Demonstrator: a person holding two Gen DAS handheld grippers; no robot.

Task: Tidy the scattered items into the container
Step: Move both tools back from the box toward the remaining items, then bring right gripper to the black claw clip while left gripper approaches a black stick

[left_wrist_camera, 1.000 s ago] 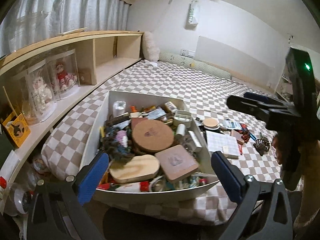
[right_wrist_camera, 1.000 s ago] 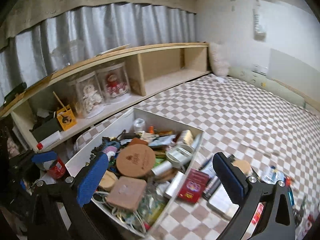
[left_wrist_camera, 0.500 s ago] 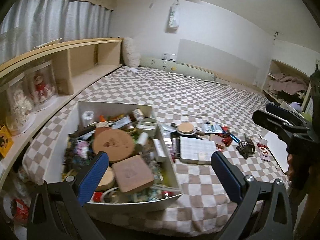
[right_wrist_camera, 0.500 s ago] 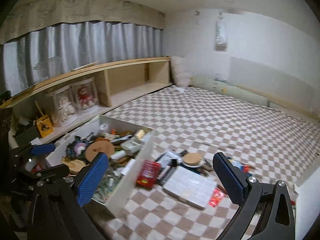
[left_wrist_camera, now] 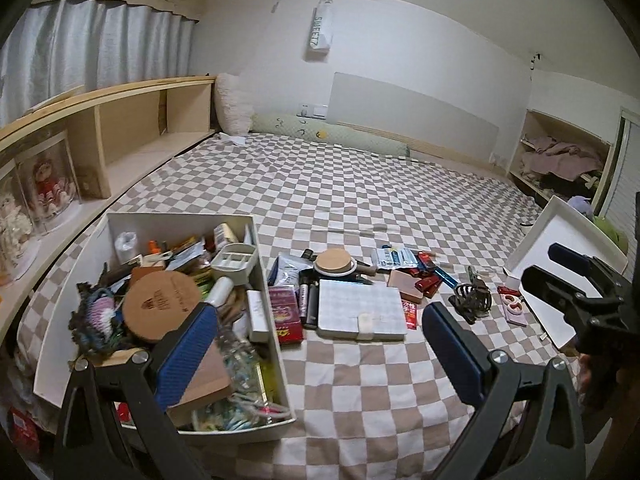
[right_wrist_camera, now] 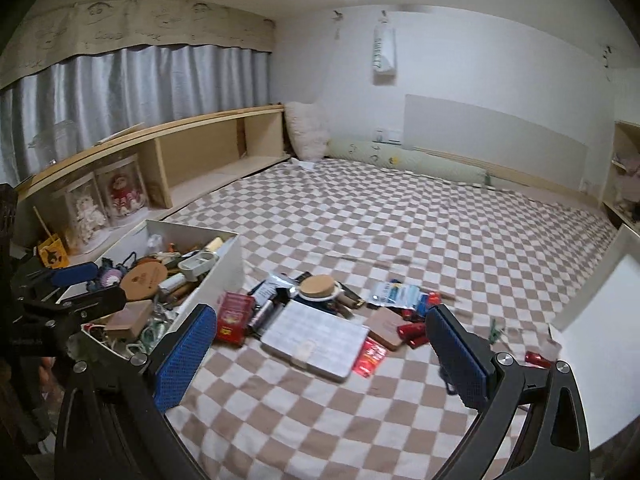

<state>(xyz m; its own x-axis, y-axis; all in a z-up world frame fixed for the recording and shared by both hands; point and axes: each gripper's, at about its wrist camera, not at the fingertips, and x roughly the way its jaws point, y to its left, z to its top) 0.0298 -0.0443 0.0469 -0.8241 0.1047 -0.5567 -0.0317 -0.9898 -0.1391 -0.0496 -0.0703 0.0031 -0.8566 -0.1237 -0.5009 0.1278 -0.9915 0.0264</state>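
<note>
A white box [left_wrist_camera: 276,344] [right_wrist_camera: 230,256] crammed with items sits on the checkered bed at the left. Beside its right wall lie scattered items: a red packet [left_wrist_camera: 285,310] [right_wrist_camera: 234,316], a white compartment case [left_wrist_camera: 360,310] [right_wrist_camera: 316,334], a round cork-lidded dish [left_wrist_camera: 335,262] [right_wrist_camera: 319,286], red tubes [right_wrist_camera: 412,330] and a dark hair claw [left_wrist_camera: 472,298]. My left gripper [left_wrist_camera: 320,354] is open and empty above the box's near right corner. My right gripper [right_wrist_camera: 322,360] is open and empty, held above the case; it also shows at the right edge of the left wrist view [left_wrist_camera: 576,284].
A white lid or tray [left_wrist_camera: 560,252] [right_wrist_camera: 600,340] leans at the bed's right edge. A wooden shelf [left_wrist_camera: 132,136] with doll cases [right_wrist_camera: 120,196] runs along the left. Pillows [left_wrist_camera: 236,110] lie at the headboard. The far bed is bare checkered sheet [right_wrist_camera: 400,216].
Both views have swung right and pulled back from the box, so the scattered items now sit in the middle. Both grippers stay open.
</note>
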